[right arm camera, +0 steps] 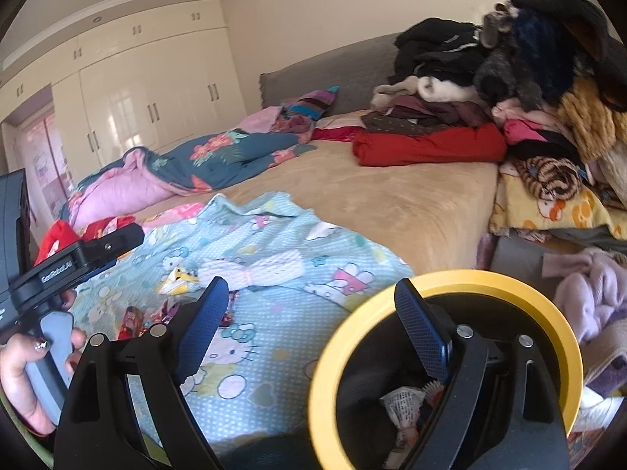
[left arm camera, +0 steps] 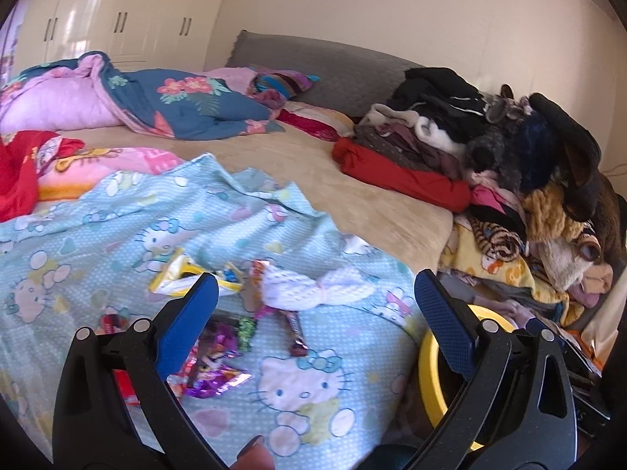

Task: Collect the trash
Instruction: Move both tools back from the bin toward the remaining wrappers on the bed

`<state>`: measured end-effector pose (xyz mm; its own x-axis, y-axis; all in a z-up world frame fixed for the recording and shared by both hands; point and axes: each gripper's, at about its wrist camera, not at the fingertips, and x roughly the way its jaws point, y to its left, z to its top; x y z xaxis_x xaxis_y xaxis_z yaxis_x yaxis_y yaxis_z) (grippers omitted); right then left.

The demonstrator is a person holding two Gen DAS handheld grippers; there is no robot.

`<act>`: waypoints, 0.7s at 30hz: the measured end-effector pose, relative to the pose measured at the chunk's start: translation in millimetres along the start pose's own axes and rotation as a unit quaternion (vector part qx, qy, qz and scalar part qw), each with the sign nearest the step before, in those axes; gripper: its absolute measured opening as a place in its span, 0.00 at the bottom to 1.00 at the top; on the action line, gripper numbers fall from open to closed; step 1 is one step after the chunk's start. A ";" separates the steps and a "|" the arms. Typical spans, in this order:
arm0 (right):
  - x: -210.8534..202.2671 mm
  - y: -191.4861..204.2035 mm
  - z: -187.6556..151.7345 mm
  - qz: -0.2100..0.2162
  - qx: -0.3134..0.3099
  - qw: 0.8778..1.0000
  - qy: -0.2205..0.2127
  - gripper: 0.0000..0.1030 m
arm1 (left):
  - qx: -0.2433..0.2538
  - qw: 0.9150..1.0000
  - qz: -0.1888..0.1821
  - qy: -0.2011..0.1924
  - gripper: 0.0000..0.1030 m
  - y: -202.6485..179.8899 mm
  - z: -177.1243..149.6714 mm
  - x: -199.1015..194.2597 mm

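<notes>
Several wrappers lie on a light blue Hello Kitty blanket (left arm camera: 219, 227) on the bed: a yellow-white packet (left arm camera: 176, 276), a purple foil wrapper (left arm camera: 213, 364), a brown candy wrapper (left arm camera: 296, 335) and a crumpled white tissue (left arm camera: 309, 286). My left gripper (left arm camera: 313, 297) is open and empty, hovering over them. My right gripper (right arm camera: 311, 305) is open and empty above a yellow-rimmed bin (right arm camera: 462, 280) with crumpled paper (right arm camera: 403, 403) inside. The bin also shows in the left wrist view (left arm camera: 429, 376). The yellow packet (right arm camera: 178, 278) and tissue (right arm camera: 254, 270) show in the right wrist view. The left gripper's handle (right arm camera: 58, 270) sits at its left edge.
A pile of clothes (left arm camera: 490, 149) covers the bed's right side, with a red folded cloth (right arm camera: 431, 145). A floral quilt (left arm camera: 156, 105) lies at the far left. A grey headboard (left arm camera: 333, 66) and white wardrobe (right arm camera: 149, 90) stand behind. Tan sheet (right arm camera: 392, 196) lies bare mid-bed.
</notes>
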<state>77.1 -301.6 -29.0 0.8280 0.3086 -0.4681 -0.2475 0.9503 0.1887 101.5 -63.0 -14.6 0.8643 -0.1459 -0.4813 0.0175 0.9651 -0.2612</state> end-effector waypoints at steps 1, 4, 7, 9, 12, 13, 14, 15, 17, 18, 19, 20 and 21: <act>1.6 3.5 0.5 0.001 -0.005 1.000 0.001 0.81 | -0.004 1.000 0.004 -0.002 0.89 5.0 1.1 -0.5; 9.0 16.4 2.4 0.008 -0.020 1.000 0.005 0.81 | -0.013 1.000 0.015 -0.004 0.89 18.3 2.9 -1.9; 17.6 30.2 4.0 0.015 -0.038 0.999 0.011 0.81 | -0.025 0.999 0.024 -0.007 0.89 32.0 4.7 -3.6; 25.2 41.0 5.5 0.020 -0.055 0.998 0.018 0.81 | -0.032 0.999 0.032 -0.008 0.89 42.1 7.1 -3.3; 36.8 56.3 6.1 0.026 -0.077 0.996 0.028 0.81 | -0.038 0.998 0.045 -0.012 0.89 54.5 9.7 -4.4; 39.7 59.4 6.2 0.028 -0.083 0.996 0.031 0.81 | -0.040 0.998 0.048 -0.013 0.89 58.0 10.2 -4.8; 45.4 65.7 6.2 0.032 -0.092 0.995 0.036 0.81 | -0.042 0.998 0.052 -0.013 0.89 63.4 10.8 -5.0; 48.9 68.9 5.9 0.035 -0.097 0.994 0.040 0.81 | -0.044 0.997 0.055 -0.013 0.89 66.5 11.0 -4.9; 56.2 75.5 6.3 0.042 -0.105 0.992 0.046 0.81 | -0.049 0.997 0.061 -0.012 0.89 74.7 11.5 -4.9; 59.9 80.2 6.2 0.045 -0.110 0.992 0.049 0.81 | -0.052 0.997 0.064 -0.012 0.89 78.7 11.6 -4.9; 62.2 84.1 5.8 0.048 -0.114 0.991 0.050 0.81 | -0.055 0.996 0.066 -0.011 0.89 81.7 11.7 -4.7; 66.7 89.6 5.8 0.052 -0.119 0.990 0.054 0.81 | -0.058 0.996 0.070 -0.012 0.89 85.3 12.0 -4.7; 69.3 92.2 6.0 0.054 -0.122 0.989 0.056 0.81 | -0.061 0.995 0.073 -0.012 0.89 88.0 12.3 -4.5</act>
<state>114.7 -192.8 -38.9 0.7325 0.3982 -0.5521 -0.4569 0.8888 0.0349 105.3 25.2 -25.1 0.8651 0.0002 -0.5016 -0.1683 0.9422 -0.2899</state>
